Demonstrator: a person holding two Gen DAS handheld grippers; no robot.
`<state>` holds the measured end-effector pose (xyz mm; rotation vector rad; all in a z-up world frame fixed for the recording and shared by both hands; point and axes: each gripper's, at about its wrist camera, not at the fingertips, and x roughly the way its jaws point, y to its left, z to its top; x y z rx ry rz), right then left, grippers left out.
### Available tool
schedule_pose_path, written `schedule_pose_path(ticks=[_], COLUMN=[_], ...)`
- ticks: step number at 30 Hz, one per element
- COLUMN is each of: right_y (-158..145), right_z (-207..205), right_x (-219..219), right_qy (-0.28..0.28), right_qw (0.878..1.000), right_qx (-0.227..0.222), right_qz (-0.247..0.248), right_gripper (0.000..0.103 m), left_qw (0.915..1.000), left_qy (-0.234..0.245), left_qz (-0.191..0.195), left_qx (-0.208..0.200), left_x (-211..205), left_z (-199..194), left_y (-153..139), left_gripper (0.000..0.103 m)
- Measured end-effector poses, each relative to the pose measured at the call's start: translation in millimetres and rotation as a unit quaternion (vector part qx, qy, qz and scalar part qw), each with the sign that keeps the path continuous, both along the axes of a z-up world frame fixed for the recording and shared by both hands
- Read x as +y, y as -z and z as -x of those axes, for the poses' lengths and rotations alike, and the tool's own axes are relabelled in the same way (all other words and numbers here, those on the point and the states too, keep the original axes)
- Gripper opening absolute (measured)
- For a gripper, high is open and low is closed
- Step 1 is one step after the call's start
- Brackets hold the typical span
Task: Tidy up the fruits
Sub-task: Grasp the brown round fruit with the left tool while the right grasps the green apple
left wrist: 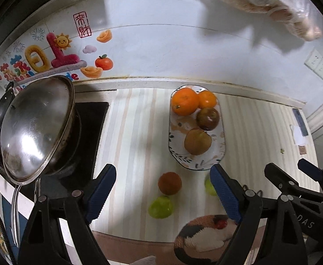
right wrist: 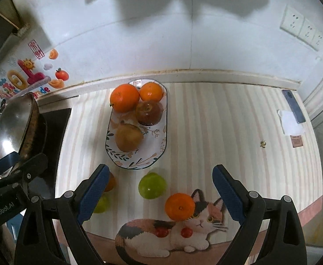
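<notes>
Where counter meets wall, oval plate [right wrist: 161, 152], two oranges [right wrist: 124, 97], dark apple [right wrist: 149, 113], pear [right wrist: 128, 137]

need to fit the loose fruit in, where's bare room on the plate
The plate is crowded at its far end: two oranges, a dark fruit, a brown pear. Bare room: the near end below the pear, and the right strip beside it.
</notes>
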<state>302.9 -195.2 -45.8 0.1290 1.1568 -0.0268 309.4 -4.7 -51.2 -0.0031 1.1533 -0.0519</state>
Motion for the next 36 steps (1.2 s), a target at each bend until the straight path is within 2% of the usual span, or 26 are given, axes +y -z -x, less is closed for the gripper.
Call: schedule_pose_path(ticks=[10, 15, 16, 17, 18, 22, 26, 30, 36], right_y=[-34, -40, -39, -37, -34, -2, 47, 106, 164], right_z=[22, 24, 24, 24, 23, 16, 7, -3, -20], right_x=[1, 0, -2, -4, -6, -24, -39, -43, -27], right_qy=[0.006, 0.008, 0.011, 0.014, 0.015, 0.029, 0.041, 0.043, 0.034], right_qw=[0.999, 0.999, 0.999, 0.999, 0.999, 0.998, 0.995, 0.985, 0.977], right_qx=[-0.033, -0.037, -0.036, -0.034, -0.030, 0.009, 0.058, 0.116, 0.154], right_qz=[-0.007, -0.023, -0.027, -0.031, -0.033, -0.056, -0.077, -0.119, -0.141], right_gripper=[0.096, 0.096, 0.097, 0.098, 0.098, 0.099, 0.099, 0.099, 0.097], left_qw=[0.9995, 0.9994, 0.9994, 0.9993, 0.9993, 0.9998, 0.9985, 0.9928, 0.9822], left_qy=[0.013, 0.010, 0.006, 0.000, -0.002, -0.011, -0.015, -0.022, -0.022], left_qz=[0.002, 0.007, 0.007, 0.004, 0.001, -0.003, -0.006, -0.003, 0.011], left_qx=[-0.030, -0.033, -0.034, -0.036, -0.037, -0.015, 0.052, 0.118, 0.186], left_x=[-4, -1, 0, 3, 4, 11, 16, 19, 6], left_z=[18, 16, 15, 13, 11, 0, -11, -21, -47], left_y=[-28, -29, -27, -24, -21, 5, 55, 106, 159], left_gripper=[0.087, 0.087, 0.089, 0.098, 0.102, 0.102, 0.102, 0.102, 0.102])
